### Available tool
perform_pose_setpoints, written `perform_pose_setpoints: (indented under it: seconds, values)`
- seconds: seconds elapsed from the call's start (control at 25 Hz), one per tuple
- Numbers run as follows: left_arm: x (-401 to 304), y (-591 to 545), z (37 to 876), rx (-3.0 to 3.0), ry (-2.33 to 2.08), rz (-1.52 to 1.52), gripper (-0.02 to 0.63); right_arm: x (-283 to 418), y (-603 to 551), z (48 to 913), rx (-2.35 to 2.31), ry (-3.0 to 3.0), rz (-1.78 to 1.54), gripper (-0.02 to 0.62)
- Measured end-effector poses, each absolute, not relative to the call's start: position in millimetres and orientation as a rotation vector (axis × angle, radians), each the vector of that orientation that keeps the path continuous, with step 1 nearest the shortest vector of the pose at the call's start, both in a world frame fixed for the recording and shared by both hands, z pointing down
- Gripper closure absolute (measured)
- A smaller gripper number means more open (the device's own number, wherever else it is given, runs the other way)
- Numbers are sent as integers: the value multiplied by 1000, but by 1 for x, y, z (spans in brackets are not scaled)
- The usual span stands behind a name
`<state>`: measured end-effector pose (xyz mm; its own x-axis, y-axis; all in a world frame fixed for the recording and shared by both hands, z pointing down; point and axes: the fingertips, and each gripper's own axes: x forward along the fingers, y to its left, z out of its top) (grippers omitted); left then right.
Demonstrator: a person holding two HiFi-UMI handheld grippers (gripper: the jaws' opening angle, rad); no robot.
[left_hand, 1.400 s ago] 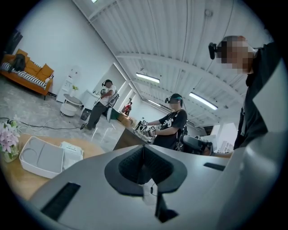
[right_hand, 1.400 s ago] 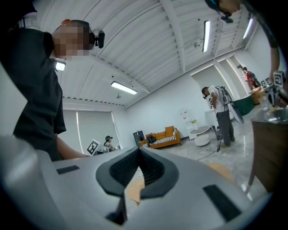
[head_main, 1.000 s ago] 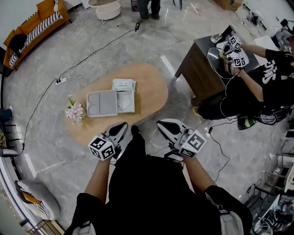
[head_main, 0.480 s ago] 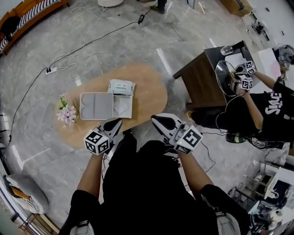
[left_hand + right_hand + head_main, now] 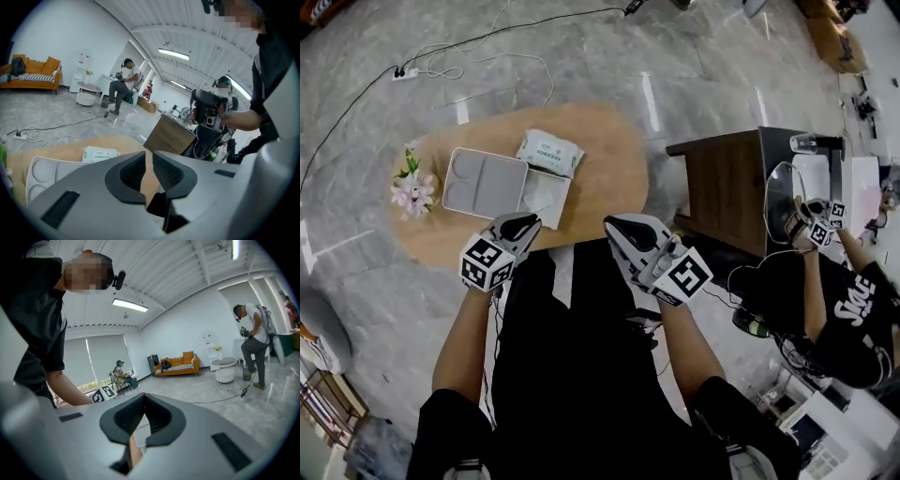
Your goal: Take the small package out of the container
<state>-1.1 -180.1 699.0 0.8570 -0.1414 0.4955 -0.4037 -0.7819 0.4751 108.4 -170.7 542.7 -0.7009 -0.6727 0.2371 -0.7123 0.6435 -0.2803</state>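
In the head view, the left gripper (image 5: 517,228) and right gripper (image 5: 623,234) are being held at the near edge of the table (image 5: 609,178), the small package (image 5: 550,152) lying just beside the open container (image 5: 483,183). In the left gripper view, the jaws are being held clenched on nothing. In the right gripper view, they are likewise being held clenched and empty.

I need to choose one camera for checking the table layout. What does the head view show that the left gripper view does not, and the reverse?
Only the head view: the right gripper, the left gripper seen from above, and the whole oval of the table. Only the left gripper view: an orange sofa, a seated person, and the left jaws close together with nothing held. Both: the white container, the small package lying on the table beside it, the dark side table, and another person holding marker-cube grippers.
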Motion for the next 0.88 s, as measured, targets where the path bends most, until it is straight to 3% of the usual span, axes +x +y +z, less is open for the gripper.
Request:
perform_pose_setpoints:
  seconds: [0.08, 0.88]
  values:
    - [5, -192, 717, 2451, -420, 650, 521, 115, -187, 560, 1103, -2778, 576, 583]
    - [34, -233, 941, 2416, -459, 1454, 457, 143, -271, 789, 457, -2775, 577, 583]
